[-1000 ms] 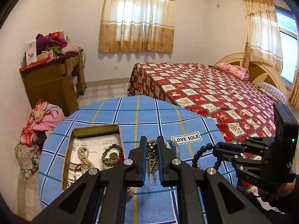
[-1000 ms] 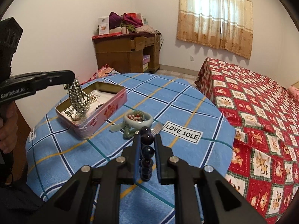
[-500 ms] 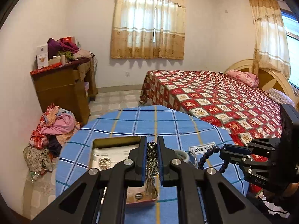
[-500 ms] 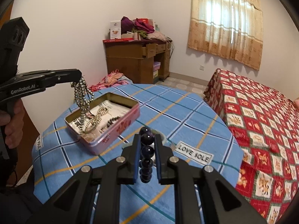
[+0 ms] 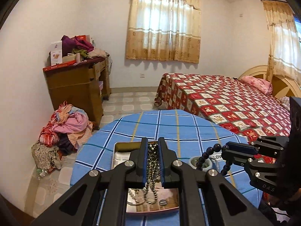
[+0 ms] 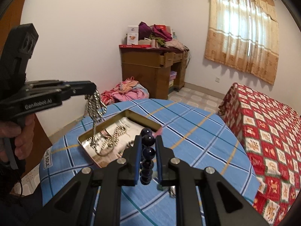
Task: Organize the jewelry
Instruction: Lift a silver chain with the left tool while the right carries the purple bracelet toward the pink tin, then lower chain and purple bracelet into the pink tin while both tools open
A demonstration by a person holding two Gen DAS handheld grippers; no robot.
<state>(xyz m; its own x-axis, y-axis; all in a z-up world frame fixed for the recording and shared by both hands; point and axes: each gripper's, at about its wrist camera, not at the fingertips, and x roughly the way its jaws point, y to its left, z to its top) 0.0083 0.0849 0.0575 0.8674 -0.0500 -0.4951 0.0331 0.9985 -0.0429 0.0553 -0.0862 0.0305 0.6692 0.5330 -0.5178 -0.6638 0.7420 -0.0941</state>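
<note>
My left gripper (image 5: 151, 160) is shut on a bunch of silver bead chains (image 5: 152, 171). The bunch hangs over the open pink tin (image 5: 120, 146), and its lowest strand reaches down into the tin. In the right wrist view the same gripper (image 6: 92, 89) holds the chains (image 6: 94, 107) above the tin's (image 6: 143, 121) left end. More beaded pieces lie inside. My right gripper (image 6: 147, 150) is shut on a dark bead bracelet (image 6: 148, 151), held in the air just in front of the tin. In the left wrist view it (image 5: 224, 149) carries the bracelet (image 5: 208, 153) to the right of the tin.
The round table wears a blue plaid cloth (image 6: 197, 141). A pale green bangle (image 5: 201, 163) lies on it near the right gripper. A bed with a red patterned cover (image 6: 272, 131) stands close on the right. A wooden desk (image 6: 150, 71) and a clothes pile (image 6: 128, 92) are beyond.
Both grippers rose and swung left toward the tin. The silver chains now hang over the tin's inside, and the dark bracelet has come up close to the tin's near side.
</note>
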